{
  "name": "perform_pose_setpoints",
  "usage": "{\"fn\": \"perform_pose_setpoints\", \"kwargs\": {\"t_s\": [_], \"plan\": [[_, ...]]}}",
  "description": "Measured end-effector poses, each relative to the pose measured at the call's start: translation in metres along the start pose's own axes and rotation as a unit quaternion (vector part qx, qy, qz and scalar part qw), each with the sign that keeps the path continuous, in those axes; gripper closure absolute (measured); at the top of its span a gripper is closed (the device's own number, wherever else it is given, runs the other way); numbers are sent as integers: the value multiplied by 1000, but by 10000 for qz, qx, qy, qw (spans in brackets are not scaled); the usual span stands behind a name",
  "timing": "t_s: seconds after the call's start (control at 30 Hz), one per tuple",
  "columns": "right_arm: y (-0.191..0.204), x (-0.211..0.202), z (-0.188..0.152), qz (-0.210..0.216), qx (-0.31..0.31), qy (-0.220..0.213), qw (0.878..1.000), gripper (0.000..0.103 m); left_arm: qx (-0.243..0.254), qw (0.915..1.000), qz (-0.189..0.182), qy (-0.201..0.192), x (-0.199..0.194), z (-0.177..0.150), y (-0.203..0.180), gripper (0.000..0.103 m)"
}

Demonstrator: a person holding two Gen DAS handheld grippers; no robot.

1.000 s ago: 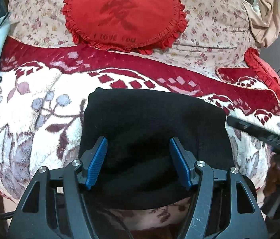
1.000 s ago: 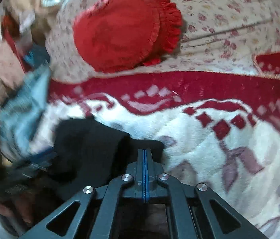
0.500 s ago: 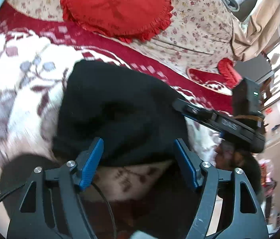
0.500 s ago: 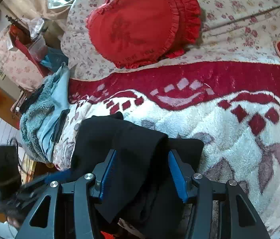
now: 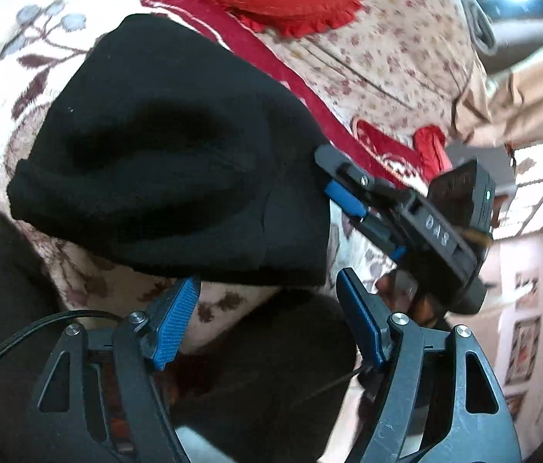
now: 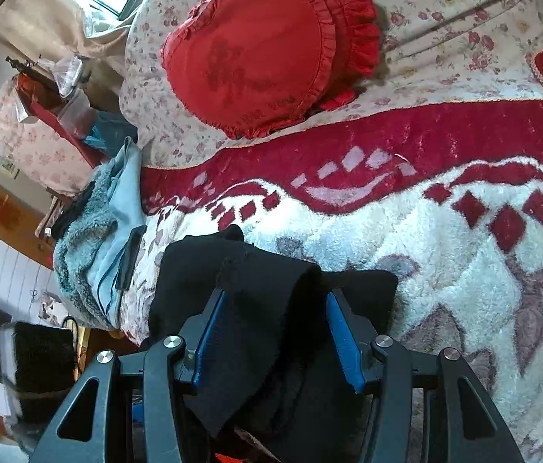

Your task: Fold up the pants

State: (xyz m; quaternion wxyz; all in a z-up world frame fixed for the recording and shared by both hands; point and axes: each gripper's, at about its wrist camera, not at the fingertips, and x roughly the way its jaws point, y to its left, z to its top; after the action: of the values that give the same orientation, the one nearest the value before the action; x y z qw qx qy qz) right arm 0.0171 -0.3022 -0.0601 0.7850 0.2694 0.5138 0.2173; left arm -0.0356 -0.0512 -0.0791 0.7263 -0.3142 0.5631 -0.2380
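With the black pants [image 5: 171, 154] already lying in a compact folded bundle on the patterned blanket [image 6: 464, 254] at the near edge of the bed, I judge the step in hand to be letting go cleanly and tidying the stack. My left claw [image 5: 267, 320] stands released, its blue pads spread wide and just short of the bundle's near hem, nothing between them. My right claw [image 6: 275, 332] has just been opening; its pads are apart, and a loose flap of black cloth runs between them without being pinched. That flap is what I would watch: it sits raised above the rest of the bundle and hangs toward me over the bed's edge, so pulling straight back could drag it and undo the fold. Better, I think, to lift that claw clear first, then press the flap flat onto the stack. The red heart pillow [image 6: 263, 50] is well away and no obstacle. In the left view, my right claw sits at the bundle's right edge.
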Motion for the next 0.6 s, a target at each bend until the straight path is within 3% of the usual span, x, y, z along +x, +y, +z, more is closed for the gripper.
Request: {"fn": "perform_pose_setpoints", "kwargs": {"t_s": [0.13, 0.2, 0.23, 0.27, 0.33, 0.4, 0.6], "plan": [[-2, 10, 5, 79, -39, 126, 9999, 52, -173, 9998, -37, -67, 9, 8, -3, 31], [0, 16, 7, 88, -149, 196, 9997, 60, -317, 9995, -80, -37, 14, 12, -2, 31], [0, 18, 8, 108, -185, 230, 9995, 71, -371, 9993, -74, -25, 15, 13, -1, 32], [1, 20, 8, 148, -219, 256, 9993, 78, -406, 9992, -33, -10, 17, 13, 0, 38], [6, 18, 7, 108, -369, 206, 9990, 88, -327, 9994, 114, 26, 18, 14, -2, 67], [12, 13, 5, 61, -532, 103, 9985, 90, -111, 9999, 121, 17, 15, 9, -10, 77], [28, -19, 2, -1, -886, -212, 9958, 93, 575, 9983, -70, 55, 17, 1, -50, 83]]}}
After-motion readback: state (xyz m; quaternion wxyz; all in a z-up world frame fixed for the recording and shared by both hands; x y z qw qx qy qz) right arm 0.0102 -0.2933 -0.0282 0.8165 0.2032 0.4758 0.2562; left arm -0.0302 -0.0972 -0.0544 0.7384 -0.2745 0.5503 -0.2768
